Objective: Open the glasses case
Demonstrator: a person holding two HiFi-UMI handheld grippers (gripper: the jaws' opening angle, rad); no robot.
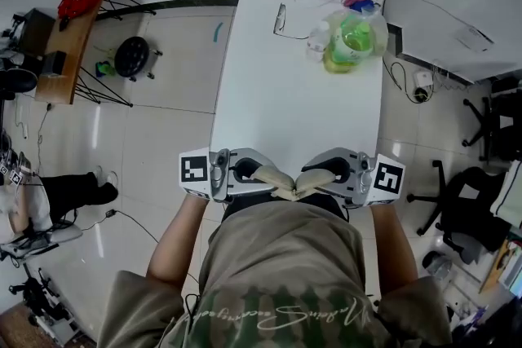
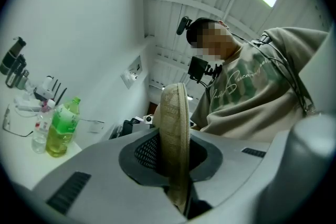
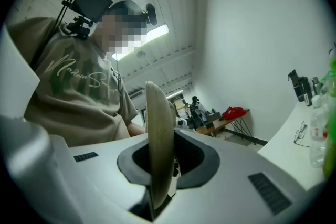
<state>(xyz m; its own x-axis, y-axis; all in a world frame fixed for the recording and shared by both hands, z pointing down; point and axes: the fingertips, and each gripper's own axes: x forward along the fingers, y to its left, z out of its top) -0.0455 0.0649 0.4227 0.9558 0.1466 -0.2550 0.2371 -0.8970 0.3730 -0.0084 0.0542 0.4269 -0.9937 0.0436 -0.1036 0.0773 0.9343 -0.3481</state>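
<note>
**A:** The white table point(image 1: 277, 110) stretches out beyond both grippers, and the tan glasses case point(image 1: 285, 182) is held up right between them!

**B:** The left gripper point(image 1: 254, 173) is clamped on one shell, and the right gripper point(image 1: 320, 174) pinches the other.

**A:** The case looks light, with stiff shells and a woven skin, so I'd expect little slipping.

**B:** The rims beside the zip point(image 2: 187, 128) seem the best hold, leaving the hinge free.

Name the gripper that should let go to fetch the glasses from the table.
Left, likely. Both the left gripper and right gripper are shut on halves of the glasses case, but the glasses lie by the table's left edge, while the green bottle stands on the right gripper's side.
</note>
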